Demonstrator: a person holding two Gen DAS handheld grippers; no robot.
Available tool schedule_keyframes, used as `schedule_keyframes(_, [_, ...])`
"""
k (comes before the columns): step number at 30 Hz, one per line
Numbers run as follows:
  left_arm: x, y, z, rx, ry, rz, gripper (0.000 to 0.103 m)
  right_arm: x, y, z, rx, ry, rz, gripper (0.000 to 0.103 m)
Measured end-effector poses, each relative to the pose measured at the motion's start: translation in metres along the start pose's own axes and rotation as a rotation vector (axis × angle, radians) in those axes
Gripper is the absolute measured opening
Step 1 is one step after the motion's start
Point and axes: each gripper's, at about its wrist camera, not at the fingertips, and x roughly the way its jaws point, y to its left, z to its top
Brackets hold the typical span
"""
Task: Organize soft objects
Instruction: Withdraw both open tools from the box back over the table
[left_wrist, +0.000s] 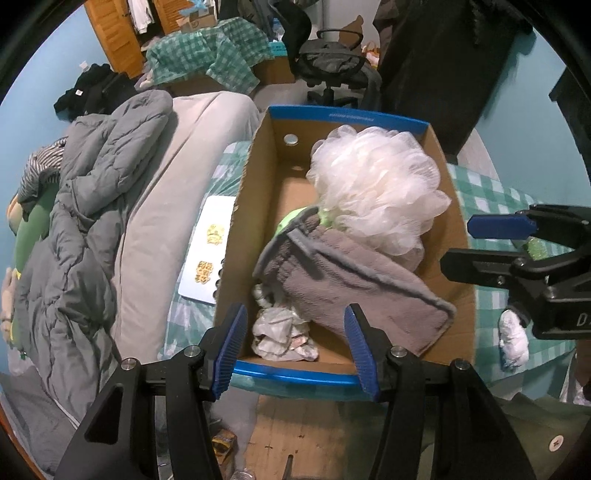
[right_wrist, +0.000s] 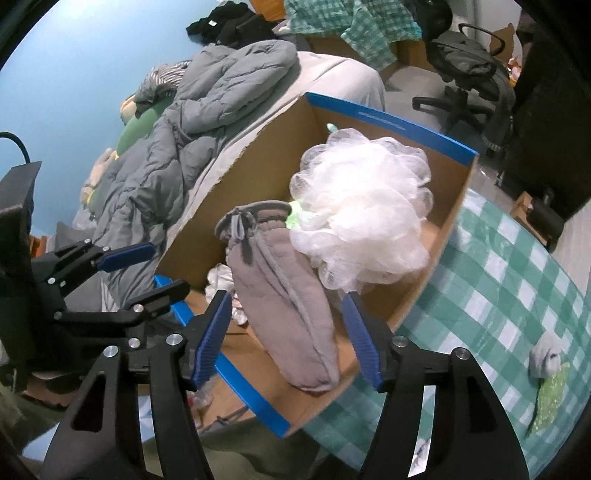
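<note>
Blue walls and a bed with a grey quilt (left_wrist: 92, 206) lie off to the left of your claws; under them a checked cloth (right_wrist: 498, 280) covers the counter that carries the box (left_wrist: 458, 236).

Your left claw (left_wrist: 295, 354) hangs over the near, blue-edged rim of the box, jaws standing about half apart with nothing between the pads. Just ahead of it, and a little to its right, lies the grey pouch (left_wrist: 343, 280). Its long axis runs diagonally: the drawstring mouth points away from you and to the left, and the closed end comes toward the right-hand finger (left_wrist: 360, 350) of that claw. Beyond the pouch, resting against its far end, sits the white mesh puff (left_wrist: 376, 184), with a bit of green (left_wrist: 295, 218) showing under it. Crumpled pale fabric (left_wrist: 280, 332) lies straight ahead between the left claw's fingers, on the box floor.

Your right claw (right_wrist: 286, 339) is also about half open and holds nothing. From it the pouch (right_wrist: 280, 306) lies lengthwise between the fingers, mouth away from you. To its right, on the cloth, are a small grey bundle (right_wrist: 546, 360) and a green scrap (right_wrist: 550, 398).
</note>
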Motion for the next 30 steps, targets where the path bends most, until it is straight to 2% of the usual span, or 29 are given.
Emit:
schedule_keyframes(11, [-0.014,-0.031,0.003,0.011,-0.019,-0.042,0.056,-0.034,-0.038,-0.024,0.078,-0.032,-0.032,0.065])
schedule_keyframes(24, [-0.019,-0.098,0.012,0.127,-0.023,-0.103,0.057,-0.079,-0.099,-0.069,0.157,-0.061,-0.139,0.065])
schedule_keyframes(30, [-0.020,-0.131,0.015,0.169,-0.025,-0.134,0.064,-0.100,-0.136,-0.095,0.201,-0.059,-0.199,0.068])
